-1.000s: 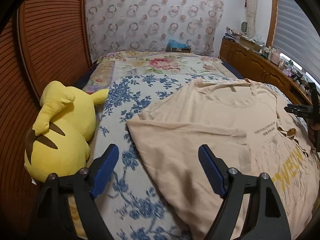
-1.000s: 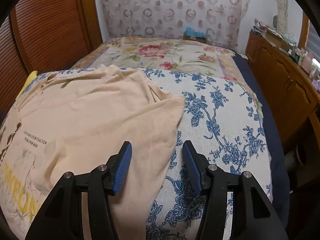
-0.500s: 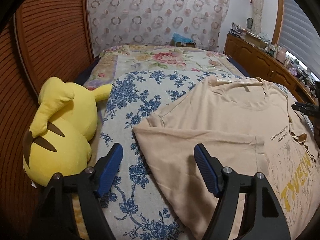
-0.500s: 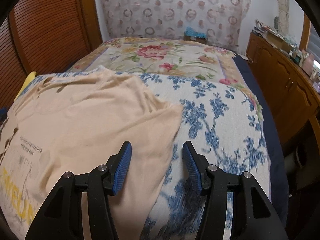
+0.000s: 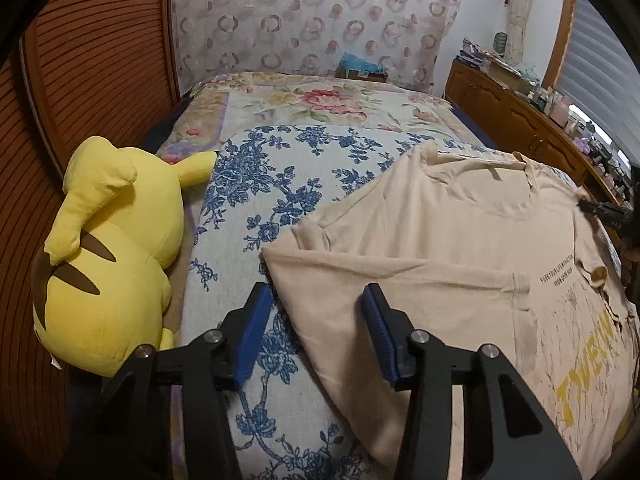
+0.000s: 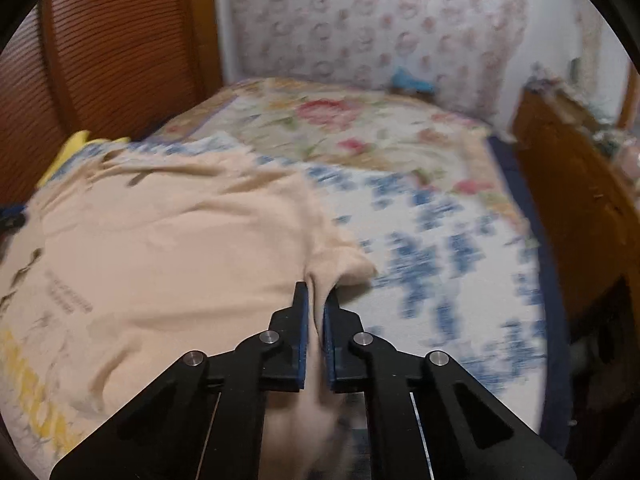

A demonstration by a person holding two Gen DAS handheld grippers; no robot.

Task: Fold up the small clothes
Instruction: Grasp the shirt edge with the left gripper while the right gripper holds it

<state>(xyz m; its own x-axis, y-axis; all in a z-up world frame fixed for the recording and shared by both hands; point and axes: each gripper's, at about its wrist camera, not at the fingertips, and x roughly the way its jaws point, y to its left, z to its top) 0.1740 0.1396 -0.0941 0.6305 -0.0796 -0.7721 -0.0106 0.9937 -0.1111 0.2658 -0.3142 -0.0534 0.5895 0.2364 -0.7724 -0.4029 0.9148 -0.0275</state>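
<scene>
A beige T-shirt [image 5: 440, 248] with yellow print lies flat on the blue-flowered bedspread [image 5: 256, 200]. My left gripper [image 5: 316, 300] is open, its jaws astride the shirt's left sleeve edge, low over the bed. In the right wrist view the shirt [image 6: 168, 248] fills the left half. My right gripper [image 6: 315, 300] is shut on the shirt's right sleeve edge, with cloth bunched between the jaws. The right gripper's tip also shows at the far right of the left wrist view [image 5: 604, 210].
A yellow plush toy [image 5: 104, 248] lies left of the shirt by the wooden slatted wall [image 5: 92, 60]. A floral quilt [image 5: 320, 100] covers the bed's far end. A cluttered wooden dresser [image 5: 520, 108] runs along the right side.
My right gripper has closed on the shirt's right sleeve edge. My left gripper has narrowed and moved right onto the left sleeve edge.
</scene>
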